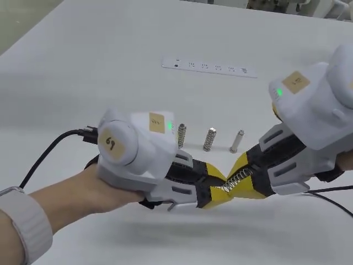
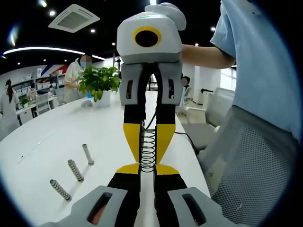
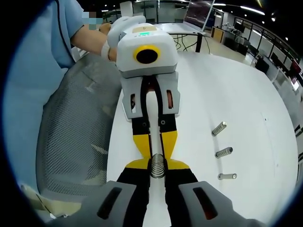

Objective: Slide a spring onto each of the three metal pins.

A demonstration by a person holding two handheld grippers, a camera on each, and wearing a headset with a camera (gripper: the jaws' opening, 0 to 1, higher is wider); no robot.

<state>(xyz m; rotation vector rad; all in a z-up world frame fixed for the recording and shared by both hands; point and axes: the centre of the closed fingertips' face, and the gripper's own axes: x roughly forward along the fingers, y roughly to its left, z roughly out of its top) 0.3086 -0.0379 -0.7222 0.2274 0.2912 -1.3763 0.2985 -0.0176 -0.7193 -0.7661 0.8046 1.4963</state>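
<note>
**A:** Which step is this?

**B:** The last spring, I'd judge. The left gripper (image 2: pixel 147 171) and right gripper (image 3: pixel 157 174) meet tip to tip. Both sets of jaws are pinched nearly closed on one coiled steel spring (image 1: pixel 237 178), held between them above the white worktop (image 1: pixel 110 66).

**A:** And next?

**B:** One lets go. The other carries the spring to the bare silver metal pin (image 1: pixel 236 141), off to the jaws' side and well apart, and lines its bore up with the pin. The spring-sleeved middle pin (image 1: pixel 209 139) near it could snag; the spring-sleeved end pin (image 1: pixel 181 135) stands clear.

the left claw (image 1: pixel 218 191) and right claw (image 1: pixel 246 172) meet tip to tip over the white table (image 1: pixel 110 66), both pinching one spring (image 1: pixel 236 180). behind stand three metal pins (image 1: pixel 209 139); two wear springs, and the right pin (image 1: pixel 237 141) is bare.
</note>
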